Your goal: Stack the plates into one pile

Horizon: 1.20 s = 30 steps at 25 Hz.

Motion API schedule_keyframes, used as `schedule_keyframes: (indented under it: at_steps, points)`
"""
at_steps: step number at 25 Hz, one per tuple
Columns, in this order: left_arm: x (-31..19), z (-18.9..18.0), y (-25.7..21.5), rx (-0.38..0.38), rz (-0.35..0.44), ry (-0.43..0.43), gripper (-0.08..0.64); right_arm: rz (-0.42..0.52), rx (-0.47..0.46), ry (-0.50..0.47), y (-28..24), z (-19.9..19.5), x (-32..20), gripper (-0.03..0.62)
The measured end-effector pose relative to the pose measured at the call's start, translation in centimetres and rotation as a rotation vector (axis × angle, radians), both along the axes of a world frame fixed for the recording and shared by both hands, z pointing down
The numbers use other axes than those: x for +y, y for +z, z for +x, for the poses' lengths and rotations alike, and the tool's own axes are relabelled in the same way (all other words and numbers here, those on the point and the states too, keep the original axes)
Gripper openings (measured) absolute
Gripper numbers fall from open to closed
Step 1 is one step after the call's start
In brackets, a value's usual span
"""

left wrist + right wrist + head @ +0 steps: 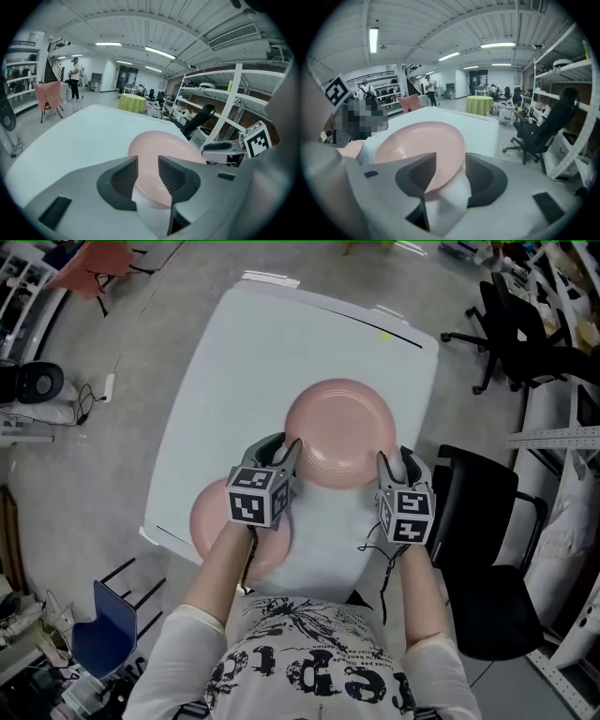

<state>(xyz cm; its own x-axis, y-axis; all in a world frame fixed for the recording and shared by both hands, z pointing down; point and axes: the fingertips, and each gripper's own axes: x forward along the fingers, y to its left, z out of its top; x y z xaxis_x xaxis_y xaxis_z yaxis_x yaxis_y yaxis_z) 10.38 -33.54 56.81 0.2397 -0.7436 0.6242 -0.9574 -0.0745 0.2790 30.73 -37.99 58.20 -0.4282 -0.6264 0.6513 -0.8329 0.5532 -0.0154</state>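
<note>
Head view: white worktop, rectangular, seen from steeply above. Pink plate, upright, lying flat between the middle of the worktop and its near edge. Second pink plate, flat, at the near left corner, partly covered by the person's left forearm; the two plates are apart, not stacked. Left claw at the first plate's left rim; right claw at its right rim; a marker cube behind each. Black office chair just off the worktop's right edge; blue chair on the floor by the near left corner. Left gripper view: left claw, jaws apart with a clear gap, pads pressing on nothing. The pink plate lies just beyond the tips, its near rim showing through the gap; whether a tip touches it cannot be told. Worktop stretches to its far edge; the other gripper's marker cube is at the right. Right gripper view: right claw, jaws spread wide, nothing clamped. The pink plate lies ahead and to the left, its rim passing behind the left jaw and into the gap. Second pink plate is partly seen at the far left; the worktop ends close on the right, with an office chair beyond.
</note>
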Motion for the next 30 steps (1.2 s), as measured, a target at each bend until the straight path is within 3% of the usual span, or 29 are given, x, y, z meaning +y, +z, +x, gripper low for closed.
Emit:
schedule_keyframes:
  at_steps: [4,12,18,30]
  points:
    - [-1.3,-1.5,2.5,-0.027,-0.051,-0.012,0.178,-0.045,0.01,0.047,1.9,0.5,-1.0,0.202]
    - [-2.6,-2.4,6.0,0.018,-0.136,0.022,0.179,-0.105,0.021,0.079,4.1,0.5,-1.8,0.187]
    - [-2.6,-1.4,7.2,0.045,-0.174,0.093,0.104,-0.111,0.023,0.081,5.0,0.1,-1.5,0.126]
    - [-2.2,-1.1,6.4,0.087,-0.195,0.092,0.084,-0.115,0.02,0.16,4.6,0.6,-1.2,0.089]
